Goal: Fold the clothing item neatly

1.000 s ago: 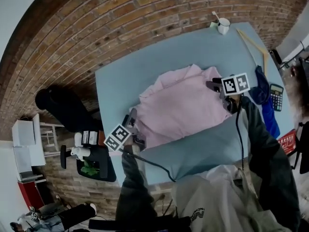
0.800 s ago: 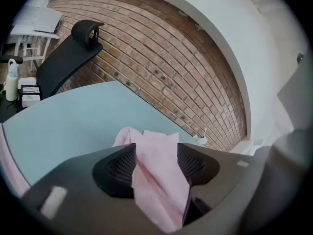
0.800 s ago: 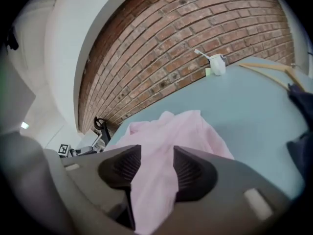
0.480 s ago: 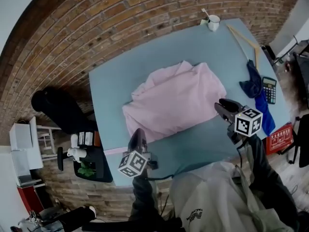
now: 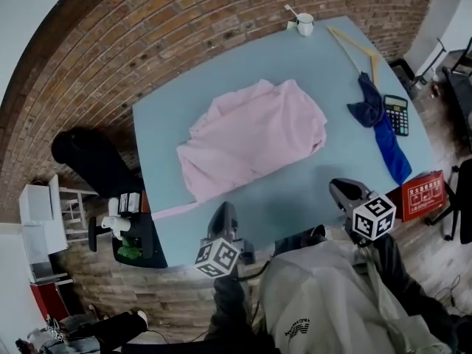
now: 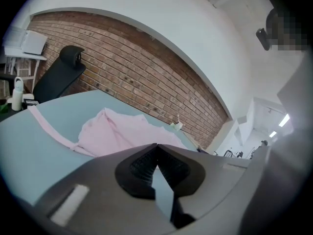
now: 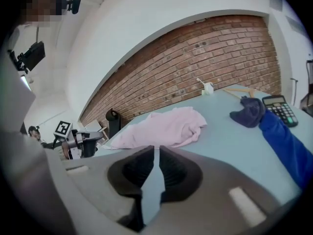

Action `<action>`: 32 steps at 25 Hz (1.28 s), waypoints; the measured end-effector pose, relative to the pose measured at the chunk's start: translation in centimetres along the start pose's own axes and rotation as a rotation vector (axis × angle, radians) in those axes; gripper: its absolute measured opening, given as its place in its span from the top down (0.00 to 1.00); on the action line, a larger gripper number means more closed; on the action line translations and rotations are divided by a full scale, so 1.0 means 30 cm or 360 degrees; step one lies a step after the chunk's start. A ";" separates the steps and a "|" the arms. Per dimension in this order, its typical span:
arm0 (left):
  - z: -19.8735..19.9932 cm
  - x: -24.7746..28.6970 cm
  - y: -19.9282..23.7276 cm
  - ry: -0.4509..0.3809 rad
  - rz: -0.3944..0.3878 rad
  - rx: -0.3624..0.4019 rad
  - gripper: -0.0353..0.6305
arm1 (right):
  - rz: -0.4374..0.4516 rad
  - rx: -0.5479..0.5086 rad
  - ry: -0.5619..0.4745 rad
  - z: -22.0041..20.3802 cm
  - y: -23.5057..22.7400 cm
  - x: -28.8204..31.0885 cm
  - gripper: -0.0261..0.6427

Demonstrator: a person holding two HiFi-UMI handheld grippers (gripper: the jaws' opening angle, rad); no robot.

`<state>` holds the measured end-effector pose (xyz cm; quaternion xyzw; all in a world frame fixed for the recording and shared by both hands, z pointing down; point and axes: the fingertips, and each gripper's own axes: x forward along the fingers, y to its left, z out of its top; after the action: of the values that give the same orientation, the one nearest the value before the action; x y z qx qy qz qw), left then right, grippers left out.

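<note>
A pink garment (image 5: 251, 135) lies crumpled and partly folded in the middle of the light blue table (image 5: 295, 65); one thin sleeve (image 5: 173, 211) trails to the near left edge. My left gripper (image 5: 223, 214) hovers at the table's near edge, shut and empty, well short of the garment (image 6: 117, 131). My right gripper (image 5: 344, 191) is over the near right part of the table, also apart from the garment (image 7: 166, 126). Its jaws have just been closing and now stand a narrow slit apart with nothing between them.
A white mug (image 5: 304, 24) and a wooden hanger (image 5: 354, 43) lie at the far right corner. A dark blue cloth (image 5: 380, 124) and a calculator (image 5: 397, 114) sit along the right edge. A red box (image 5: 422, 195) and a black chair (image 5: 88, 161) stand off the table.
Both grippers have drawn back from the garment's edges toward the near edge of the table, with nothing in them. The garment stays flat on the table.
</note>
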<state>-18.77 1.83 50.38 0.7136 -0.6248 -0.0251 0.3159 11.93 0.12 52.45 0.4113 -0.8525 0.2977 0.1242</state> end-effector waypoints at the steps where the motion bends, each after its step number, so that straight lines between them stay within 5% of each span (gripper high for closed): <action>1: -0.018 -0.017 -0.015 0.0004 0.0000 0.0014 0.94 | -0.0011 0.0037 -0.0018 -0.017 0.000 -0.021 0.91; 15: -0.234 -0.175 -0.158 0.0052 -0.0001 0.0032 0.94 | 0.0046 -0.0097 0.0007 -0.153 0.077 -0.170 0.96; 32: -0.282 -0.226 -0.172 0.0036 0.0022 0.0020 0.94 | 0.0063 -0.0206 0.0032 -0.196 0.106 -0.214 0.96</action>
<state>-12.07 11.64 52.21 0.7113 -0.6263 -0.0110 0.3187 13.31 9.29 52.89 0.3825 -0.8766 0.2486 0.1531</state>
